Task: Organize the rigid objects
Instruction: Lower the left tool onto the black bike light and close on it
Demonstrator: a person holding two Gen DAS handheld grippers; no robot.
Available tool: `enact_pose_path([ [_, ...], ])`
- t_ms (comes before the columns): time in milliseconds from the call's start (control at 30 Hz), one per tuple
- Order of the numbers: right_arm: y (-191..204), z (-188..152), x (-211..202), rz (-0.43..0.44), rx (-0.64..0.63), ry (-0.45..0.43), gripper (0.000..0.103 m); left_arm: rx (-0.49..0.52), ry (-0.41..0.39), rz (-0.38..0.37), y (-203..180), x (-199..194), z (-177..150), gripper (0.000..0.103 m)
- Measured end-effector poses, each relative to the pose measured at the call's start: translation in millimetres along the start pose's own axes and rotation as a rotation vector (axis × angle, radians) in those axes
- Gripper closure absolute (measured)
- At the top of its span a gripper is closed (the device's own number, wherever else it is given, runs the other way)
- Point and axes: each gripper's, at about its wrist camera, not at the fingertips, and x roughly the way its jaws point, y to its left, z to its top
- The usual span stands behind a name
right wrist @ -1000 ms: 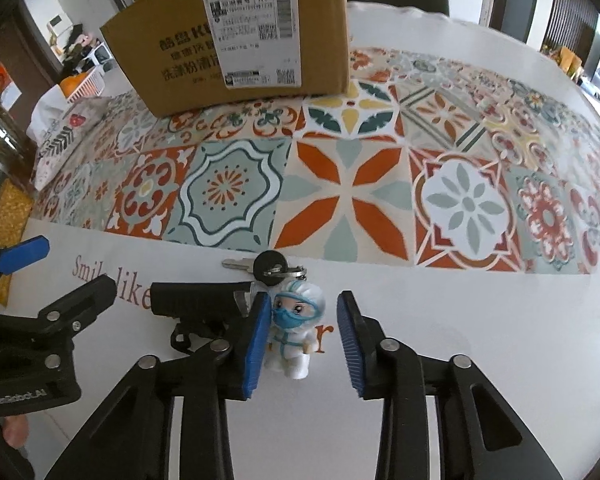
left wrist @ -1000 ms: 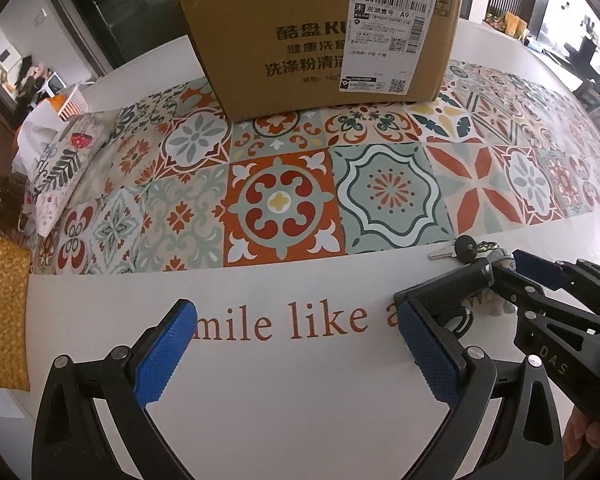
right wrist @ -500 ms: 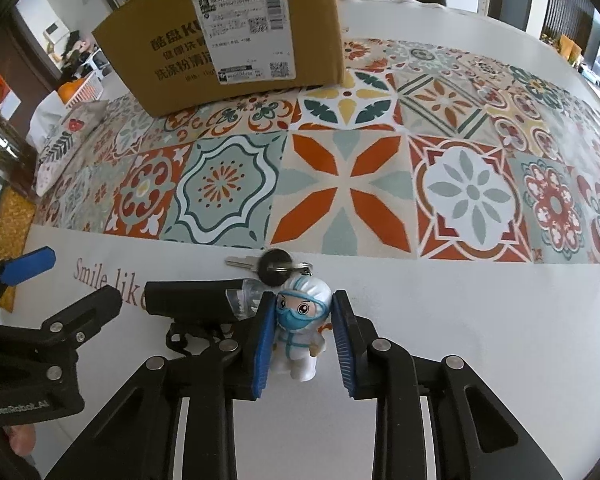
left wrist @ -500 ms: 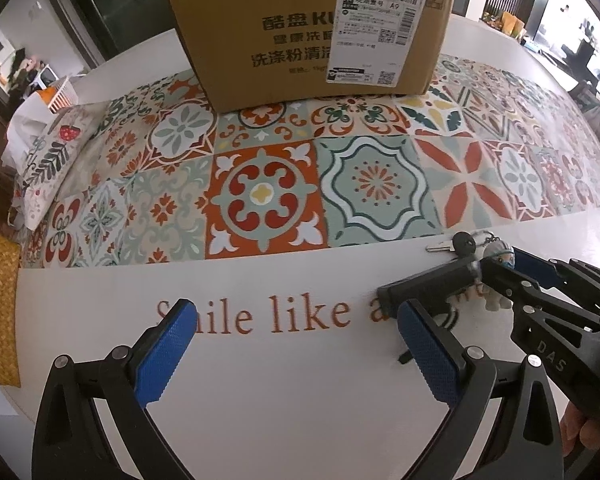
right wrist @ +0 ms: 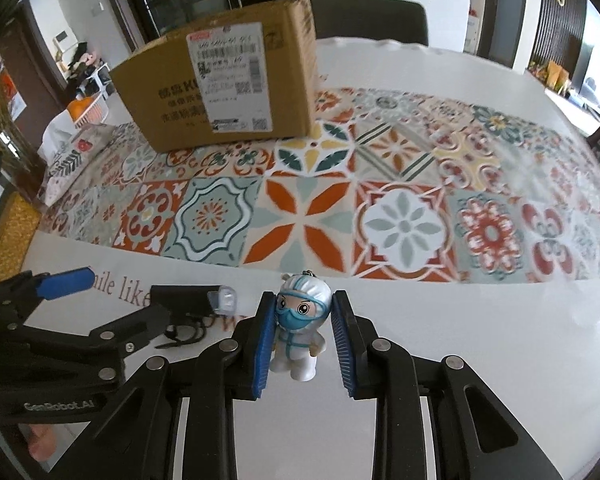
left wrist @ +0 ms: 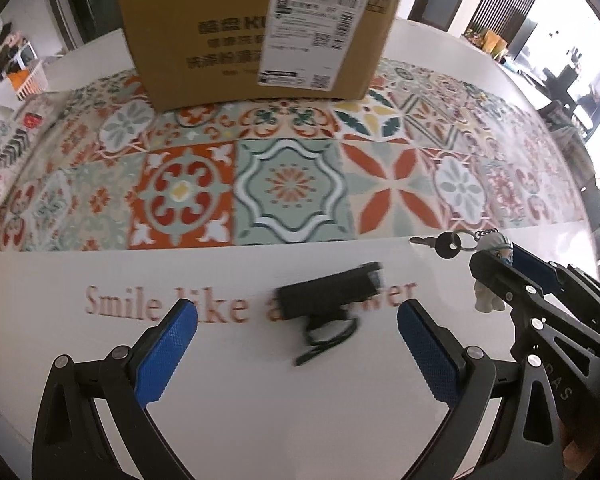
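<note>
Lifted since earlier: doll keychain (right wrist: 299,328) gripped by right tongs (right wrist: 300,336); left tongs (left wrist: 296,352) gape wide, flashlight (left wrist: 332,292) at 12; dangling key (left wrist: 440,245) may snag.

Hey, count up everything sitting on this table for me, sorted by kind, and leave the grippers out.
Cardboard box: 1
Black bike light: 1
Figurine keychain with key: 1
Total: 3

Both wrist views face the cardboard box (left wrist: 260,32) from low, close over the table.
</note>
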Motion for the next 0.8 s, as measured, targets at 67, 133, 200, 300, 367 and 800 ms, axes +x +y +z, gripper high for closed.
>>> enact_pose_path([
  [67,-6,0,-3,-0.006,0.004,-0.007,0.075,-0.008,0.002,-0.006,-5,3,1,0.002],
  [133,-12,-1,-3,-0.015,0.005,-0.012,0.075,-0.014,0.000,0.001,-10,7,3,0.003],
  [200,-16,-2,-2,-0.025,0.001,-0.016,0.075,-0.020,0.004,0.014,-15,12,5,0.005],
  [300,-21,-2,3,-0.031,-0.009,-0.008,0.075,-0.061,0.026,0.006,-16,23,7,0.007],
  [367,-22,-2,6,-0.031,-0.018,-0.004,0.074,-0.087,0.037,0.014,-16,29,8,0.011],
  [800,-22,1,21,-0.020,-0.035,0.018,0.074,-0.161,0.059,0.011,-15,51,10,0.029],
])
